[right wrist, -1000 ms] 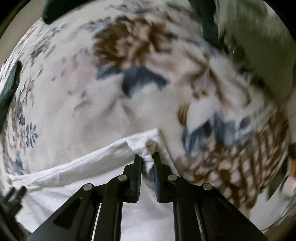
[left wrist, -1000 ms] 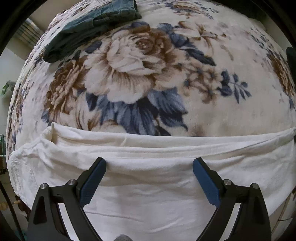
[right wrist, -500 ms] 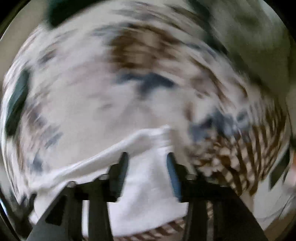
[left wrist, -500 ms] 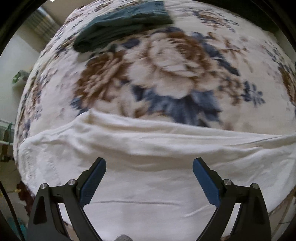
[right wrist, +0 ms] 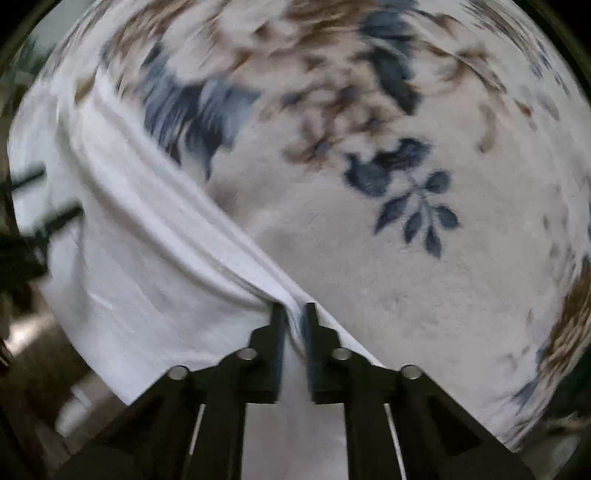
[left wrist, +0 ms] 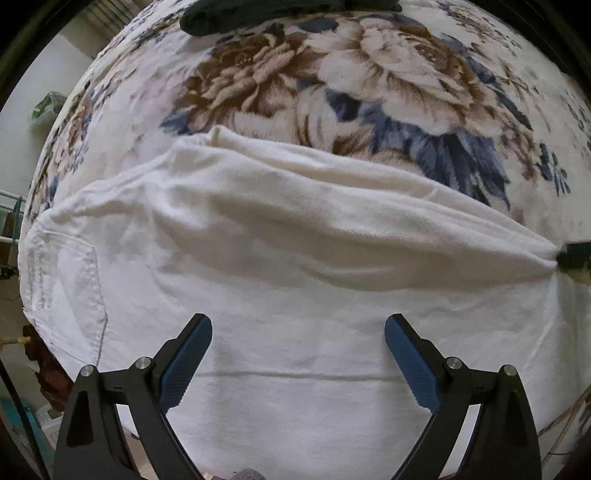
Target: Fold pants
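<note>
The white pants [left wrist: 280, 258] lie on a floral blanket [left wrist: 388, 81], with a back pocket at the left and a rolled fold along the far edge. My left gripper [left wrist: 298, 350] is open and empty, hovering over the near part of the pants. My right gripper [right wrist: 294, 314] is shut on a bunched edge of the white pants [right wrist: 147, 258] and pulls the cloth taut. Its dark tip also shows in the left wrist view [left wrist: 574, 254] at the right edge, pinching the fold.
A folded dark green garment [left wrist: 280, 11] lies at the far end of the blanket. The bed's left edge drops to a floor with clutter [left wrist: 40, 406]. The floral blanket [right wrist: 406, 277] stretches to the right of the pants.
My right gripper opened briefly, moved left along the pants and shut again on the fold edge. The left gripper has drawn back and stays open; the pants look more bunched.
</note>
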### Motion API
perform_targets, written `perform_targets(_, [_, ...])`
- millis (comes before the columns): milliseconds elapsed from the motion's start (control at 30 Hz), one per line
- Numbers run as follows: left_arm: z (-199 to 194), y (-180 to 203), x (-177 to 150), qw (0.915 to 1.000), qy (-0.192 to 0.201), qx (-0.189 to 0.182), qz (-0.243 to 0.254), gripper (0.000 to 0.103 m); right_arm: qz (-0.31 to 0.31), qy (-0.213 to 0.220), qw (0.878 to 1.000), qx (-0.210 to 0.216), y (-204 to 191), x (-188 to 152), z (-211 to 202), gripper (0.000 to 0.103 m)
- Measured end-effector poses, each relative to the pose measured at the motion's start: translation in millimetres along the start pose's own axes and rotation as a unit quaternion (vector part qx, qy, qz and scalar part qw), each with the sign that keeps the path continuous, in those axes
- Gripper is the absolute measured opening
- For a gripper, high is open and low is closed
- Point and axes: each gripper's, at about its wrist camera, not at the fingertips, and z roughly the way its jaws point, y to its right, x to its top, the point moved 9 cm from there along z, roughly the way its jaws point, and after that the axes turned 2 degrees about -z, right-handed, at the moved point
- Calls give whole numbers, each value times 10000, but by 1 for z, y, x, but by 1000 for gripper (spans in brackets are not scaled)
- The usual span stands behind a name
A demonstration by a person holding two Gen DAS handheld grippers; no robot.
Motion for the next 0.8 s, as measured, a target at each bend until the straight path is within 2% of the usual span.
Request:
perform_targets(100, [7,-5,-2,9999,-86,-66,-78,96,919,161,9931,705,21,0,-7,6])
perform_targets(200, [8,-12,-4,9996,-145,-116,-200,96,1139,104,9904,774,24,-10,-4,6])
perform_targets(300, [3,-28,-4,9992,-149,-209,-318,96,1658,-192,9826,812,23,-6,-3,17])
perform_targets(367, [-9,-42,-1,9986,-52,-290,-436,96,1755,44,9816,756,28,2,-23,48])
perform_targets(400, [-14,-49,0,9985,-1,-287,-473,96,1768,259,9808,775,25,8,-35,71])
perform_targets(433, [-20,-58,2,9982,67,-276,-532,96,1727,548,9794,888,18,18,-50,79])
perform_targets(500, [-28,-79,7,9976,194,-171,-635,96,1519,1046,9753,1218,-5,40,-74,79])
perform_targets(567, [-30,-108,14,9970,282,147,-704,96,1392,1120,9662,1858,-42,67,-83,79])
perform_targets(600, [-29,-120,17,9964,306,290,-730,96,1419,973,9568,2344,-64,83,-80,79])
perform_targets(633, [-24,-138,23,9953,317,485,-779,96,1494,854,9493,2632,-82,101,-75,79])
perform_targets(700, [-11,-157,29,9941,213,616,-872,96,1517,569,9359,3129,-116,130,-58,79])
perform_targets(800, [9,-188,33,9917,25,657,-1101,96,1467,69,9328,3291,-157,169,-19,79])
